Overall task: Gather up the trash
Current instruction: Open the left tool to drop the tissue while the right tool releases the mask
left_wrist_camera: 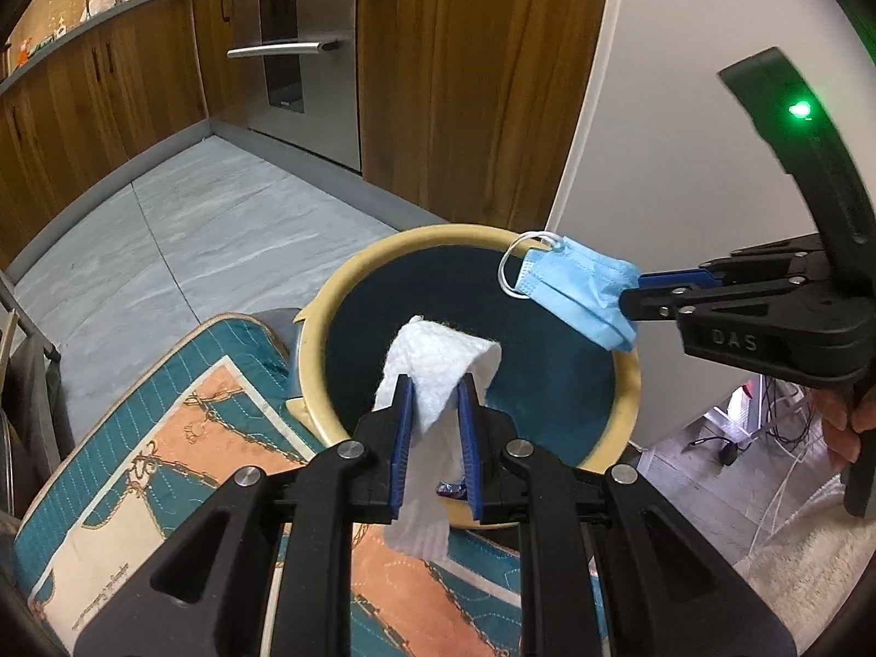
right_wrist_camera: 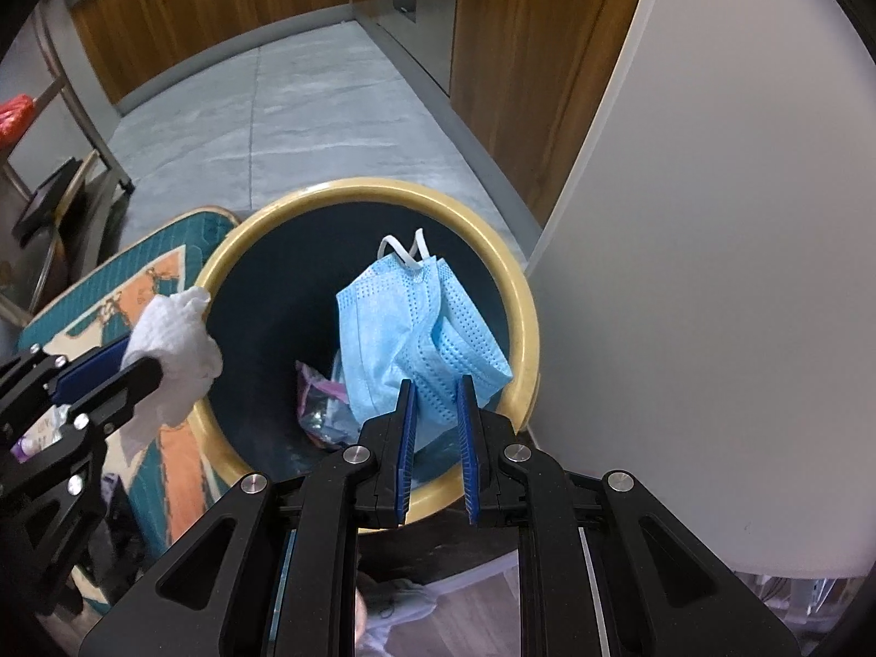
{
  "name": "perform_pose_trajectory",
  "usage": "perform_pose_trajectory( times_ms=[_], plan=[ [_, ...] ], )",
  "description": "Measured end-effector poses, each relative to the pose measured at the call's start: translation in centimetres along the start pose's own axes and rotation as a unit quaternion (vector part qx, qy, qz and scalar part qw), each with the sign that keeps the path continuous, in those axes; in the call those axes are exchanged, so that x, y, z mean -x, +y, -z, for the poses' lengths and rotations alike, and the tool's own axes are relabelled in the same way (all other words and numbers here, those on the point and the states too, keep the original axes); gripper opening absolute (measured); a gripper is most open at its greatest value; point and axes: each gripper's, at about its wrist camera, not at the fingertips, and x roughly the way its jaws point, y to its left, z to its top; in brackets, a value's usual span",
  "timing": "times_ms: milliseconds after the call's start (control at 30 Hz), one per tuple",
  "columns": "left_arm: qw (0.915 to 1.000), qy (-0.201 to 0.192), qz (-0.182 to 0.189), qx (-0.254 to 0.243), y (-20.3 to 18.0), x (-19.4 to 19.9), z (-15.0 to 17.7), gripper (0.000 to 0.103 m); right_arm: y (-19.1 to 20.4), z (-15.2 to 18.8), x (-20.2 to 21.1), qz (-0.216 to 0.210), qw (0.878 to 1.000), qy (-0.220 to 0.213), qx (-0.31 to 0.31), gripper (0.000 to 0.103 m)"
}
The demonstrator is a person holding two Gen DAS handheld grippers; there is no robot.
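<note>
**A:** Starting with the biggest thing, where does the bin (right_wrist_camera: pixel 526 295) sit?

**B:** The yellow-rimmed bin stands on the kitchen floor against the white wall, just beside the patterned mat (left_wrist_camera: pixel 180 438). Its dark mouth lies open below both tools, and some wrappers (right_wrist_camera: pixel 320 405) already rest at the bottom.

**A:** And the step in hand?

**B:** It looks like the drop. The person would do well to bring each piece fully over the dark opening, not over the rim, before parting the jaws. Both pieces are light and limp, so they may cling to the blue pads or drift; a wide release and a slight downward dip should help.

**A:** What does the right gripper (right_wrist_camera: pixel 435 383) carry?

**B:** Its jaws pinch the blue face mask (right_wrist_camera: pixel 416 328) by one edge. The mask hangs forward of the tips, above the bin's right side, inside the rim in the right wrist view. The left wrist view shows it near the far right rim.

**A:** And the left gripper (left_wrist_camera: pixel 435 383)?

**B:** It is pressed on a white paper towel (left_wrist_camera: pixel 438 367), which drapes over and between the pads. One end trails back toward the mat and the near rim, so that tail is the risk: it could land outside. Moving further over the opening first seems wise.
</note>
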Motion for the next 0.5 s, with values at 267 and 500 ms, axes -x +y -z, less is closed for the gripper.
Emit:
perform_pose_trajectory(
  times_ms=[267,500],
  plan=[
    [1.0000,0.008,0.002,-0.002,-0.24,-1.13,0.16,0.016,-0.02,0.07,-0.37,0.011,1.000,-0.003,0.007,0.016],
    [1.0000,-0.001,0.005,0.003,-0.06,-0.51,0.11,0.038,0.55,-0.11,0.02,0.017,1.000,-0.016,0.015,0.022]
  ],
)
